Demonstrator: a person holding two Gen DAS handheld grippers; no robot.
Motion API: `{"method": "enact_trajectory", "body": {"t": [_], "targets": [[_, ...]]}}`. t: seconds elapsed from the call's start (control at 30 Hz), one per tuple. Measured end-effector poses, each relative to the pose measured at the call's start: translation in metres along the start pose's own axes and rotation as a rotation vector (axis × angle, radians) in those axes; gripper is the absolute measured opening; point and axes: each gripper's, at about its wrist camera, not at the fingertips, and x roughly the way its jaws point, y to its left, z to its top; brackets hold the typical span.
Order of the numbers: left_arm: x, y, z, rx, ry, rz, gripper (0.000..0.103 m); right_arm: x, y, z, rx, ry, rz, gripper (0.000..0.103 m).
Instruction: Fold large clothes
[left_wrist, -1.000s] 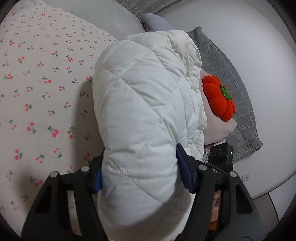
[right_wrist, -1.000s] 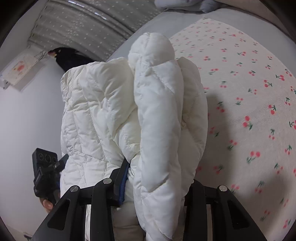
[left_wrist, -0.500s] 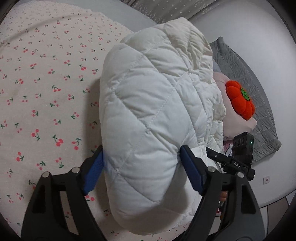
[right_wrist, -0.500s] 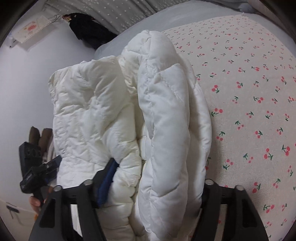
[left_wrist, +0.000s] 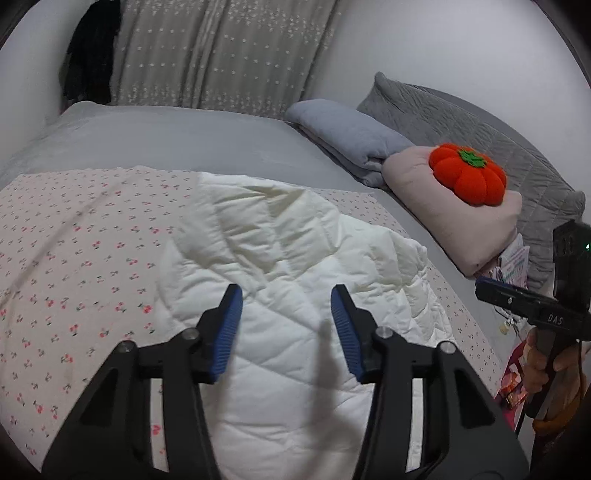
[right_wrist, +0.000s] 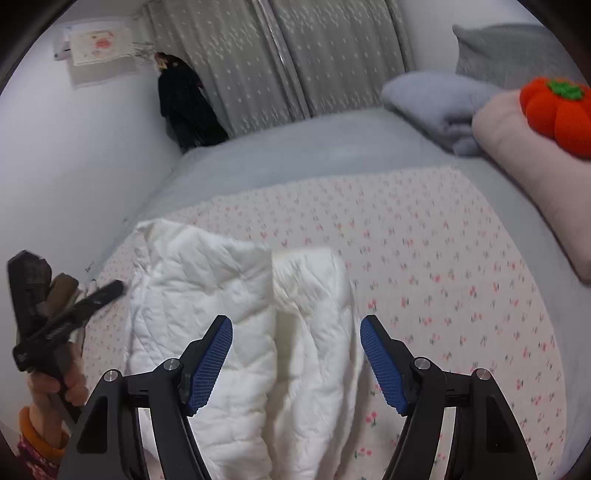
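Jacket (left_wrist: 295, 280) lies on cherry-print sheet (left_wrist: 74, 240), released by both closing grippers.

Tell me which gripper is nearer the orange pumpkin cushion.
Right. The pumpkin cushion lies on the pink pillow on that side of the bed; the right gripper is below it, and the left gripper is above the white jacket, farther off.

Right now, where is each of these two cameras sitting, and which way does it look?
Left wrist view: rides on the left gripper, looking down over the white quilted jacket on the bed; its closing jaws are empty, and the other hand shows.
Right wrist view: rides on the right gripper, facing the same jacket; jaws closing, empty.
Both share the jacket, cherry-print sheet and orange pumpkin cushion.
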Motion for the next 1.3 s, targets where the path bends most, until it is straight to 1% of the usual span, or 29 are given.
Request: {"method": "enact_trajectory", "body": {"t": [0.03, 0.07, 0.1, 0.13, 0.2, 0.27, 0.33, 0.37, 0.43, 0.5, 0.6, 0.63, 0.73, 0.8, 0.83, 0.87, 0.97, 1.0, 1.03, 1.13, 1.2, 1.3], "targets": [[0.009, -0.006, 0.001, 0.023, 0.007, -0.015, 0.048, 0.001, -0.007, 0.003, -0.021, -0.018, 0.003, 0.061], [0.017, -0.012, 0.001, 0.044, 0.019, -0.02, 0.048, 0.004, -0.008, 0.004, -0.043, -0.036, 0.006, 0.052], [0.029, -0.019, 0.002, 0.064, 0.034, -0.016, 0.048, 0.009, -0.01, 0.007, -0.058, -0.045, 0.003, 0.047], [0.038, -0.028, 0.0, 0.075, 0.054, -0.01, 0.048, 0.017, -0.01, 0.004, -0.066, -0.048, -0.007, 0.045], [0.06, -0.035, -0.002, 0.075, 0.105, 0.002, 0.048, 0.04, -0.007, -0.002, -0.067, -0.019, -0.04, 0.038], [0.081, -0.035, -0.004, 0.058, 0.139, 0.018, 0.048, 0.068, -0.014, -0.013, -0.05, 0.042, -0.093, 0.034], [0.096, -0.035, -0.006, 0.049, 0.154, 0.025, 0.048, 0.093, -0.03, -0.027, -0.003, 0.107, -0.108, 0.033], [0.102, -0.036, -0.009, 0.054, 0.158, 0.029, 0.048, 0.103, -0.042, -0.035, 0.036, 0.125, -0.09, 0.033], [0.115, -0.041, -0.016, 0.075, 0.152, 0.055, 0.048, 0.116, -0.06, -0.043, 0.1, 0.134, -0.059, 0.033], [0.122, -0.049, -0.022, 0.109, 0.146, 0.094, 0.048, 0.121, -0.071, -0.046, 0.138, 0.137, -0.043, 0.033], [0.115, -0.056, -0.024, 0.145, 0.142, 0.119, 0.048, 0.119, -0.075, -0.046, 0.141, 0.144, -0.036, 0.033], [0.11, -0.057, -0.023, 0.149, 0.14, 0.118, 0.049, 0.115, -0.074, -0.045, 0.137, 0.149, -0.03, 0.034], [0.092, -0.065, -0.017, 0.138, 0.118, 0.115, 0.049, 0.108, -0.076, -0.04, 0.136, 0.167, -0.012, 0.04], [0.076, -0.066, -0.014, 0.125, 0.109, 0.114, 0.053, 0.1, -0.077, -0.035, 0.154, 0.182, -0.001, 0.047], [0.068, -0.067, -0.013, 0.124, 0.108, 0.116, 0.057, 0.098, -0.075, -0.04, 0.159, 0.185, -0.001, 0.047], [0.059, -0.068, -0.012, 0.128, 0.105, 0.122, 0.061, 0.095, -0.073, -0.038, 0.159, 0.184, 0.0, 0.049], [0.04, -0.071, -0.01, 0.147, 0.101, 0.161, 0.068, 0.082, -0.064, -0.031, 0.134, 0.167, -0.012, 0.056], [0.033, -0.07, -0.011, 0.153, 0.098, 0.187, 0.069, 0.078, -0.062, -0.029, 0.126, 0.162, -0.015, 0.057], [0.027, -0.069, -0.011, 0.151, 0.096, 0.197, 0.07, 0.073, -0.06, -0.028, 0.121, 0.158, -0.017, 0.058], [0.008, -0.061, -0.013, 0.111, 0.106, 0.219, 0.074, 0.06, -0.056, -0.026, 0.105, 0.145, -0.027, 0.062], [-0.005, -0.056, -0.015, 0.077, 0.108, 0.224, 0.075, 0.047, -0.051, -0.026, 0.084, 0.133, -0.038, 0.066], [-0.026, -0.05, -0.022, 0.035, 0.102, 0.24, 0.08, 0.025, -0.041, -0.029, 0.06, 0.121, -0.051, 0.071]]}}
